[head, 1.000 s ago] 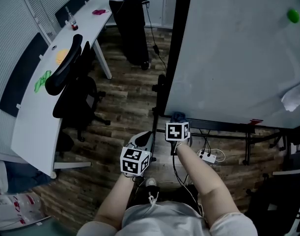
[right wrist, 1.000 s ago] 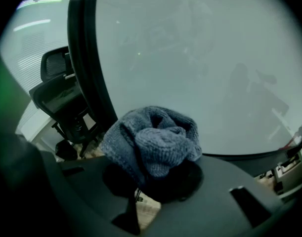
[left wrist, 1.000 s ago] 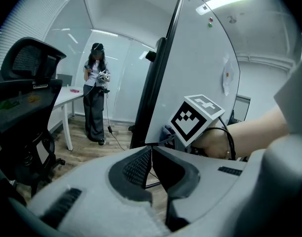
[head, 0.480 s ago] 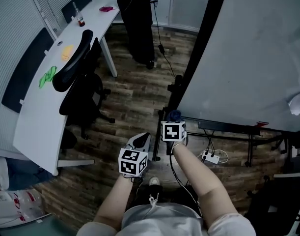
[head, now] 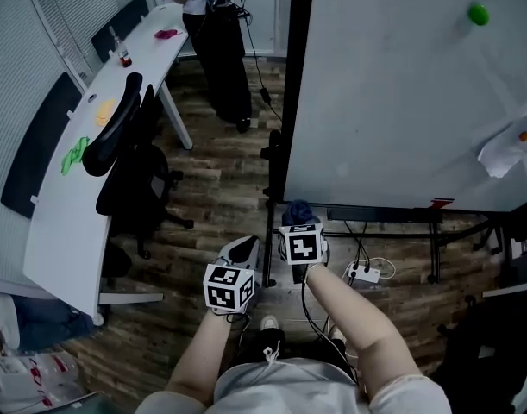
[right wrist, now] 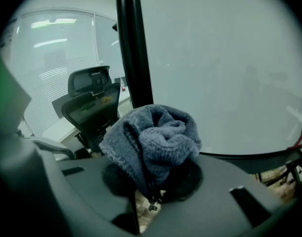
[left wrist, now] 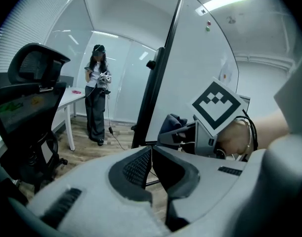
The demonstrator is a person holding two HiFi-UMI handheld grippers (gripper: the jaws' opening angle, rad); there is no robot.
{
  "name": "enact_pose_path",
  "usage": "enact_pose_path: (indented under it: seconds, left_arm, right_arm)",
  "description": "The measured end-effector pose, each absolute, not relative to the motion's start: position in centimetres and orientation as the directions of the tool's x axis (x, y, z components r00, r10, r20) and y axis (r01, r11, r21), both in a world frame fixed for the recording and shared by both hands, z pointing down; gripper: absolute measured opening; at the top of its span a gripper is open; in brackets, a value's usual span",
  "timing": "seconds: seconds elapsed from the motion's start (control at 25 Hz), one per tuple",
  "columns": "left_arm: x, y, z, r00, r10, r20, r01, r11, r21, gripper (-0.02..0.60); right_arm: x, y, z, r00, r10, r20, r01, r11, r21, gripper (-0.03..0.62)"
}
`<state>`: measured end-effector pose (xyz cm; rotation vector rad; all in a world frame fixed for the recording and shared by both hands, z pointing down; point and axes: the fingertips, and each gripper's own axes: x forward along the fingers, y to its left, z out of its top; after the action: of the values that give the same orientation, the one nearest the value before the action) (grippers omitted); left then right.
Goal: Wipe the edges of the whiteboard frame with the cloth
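The cloth (right wrist: 153,139), a blue-grey knit, sat bunched into a ball, pinched at its lower end between the jaws of the right gripper (right wrist: 153,184). The whiteboard frame (head: 291,93) was black, its left edge standing upright at the cloth's 12 o'clock, close by; whether they touched could not be told.

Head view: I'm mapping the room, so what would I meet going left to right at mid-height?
desk → chair → whiteboard frame → paper

L claw (left wrist: 151,154) closed; R claw (right wrist: 151,192) grips cloth (right wrist: 153,137).
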<state>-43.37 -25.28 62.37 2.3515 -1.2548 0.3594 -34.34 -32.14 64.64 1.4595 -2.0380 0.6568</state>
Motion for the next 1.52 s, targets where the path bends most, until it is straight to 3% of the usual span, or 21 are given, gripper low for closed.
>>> enact_pose_path:
  seconds: [0.4,0.88,1.2,1.52]
  left_arm:
    - [-32.9,-23.2,55.7,0.583,-0.744,0.325,-0.811,-0.552,0.192,0.02]
    - [-21.5,-19.5,45.6,0.643,-0.751,0.146,-0.761,-0.648,0.016,0.02]
    - [-19.3,-16.0,42.3,0.669,-0.739,0.077,-0.74,-0.672,-0.03,0.02]
    - [-17.8,-13.8,41.7,0.7,-0.713,0.047,-0.71,-0.702,-0.056,0.02]
  right_arm:
    - [-23.9,-27.0,57.8,-0.337,-0.761,0.554,-0.93,0.36,-0.072,0.072]
    - [-11.5,-20.3,47.3,-0.365,-0.875,0.317,-0.922,0.387,0.006,0.072]
    - [-8.7,-16.1,43.3,-0.401,-0.902,0.158,-0.912,0.41,0.028,0.072]
    - [-8.4,-14.2,42.9,-0.398,-0.911,0.11,-0.916,0.402,0.017,0.072]
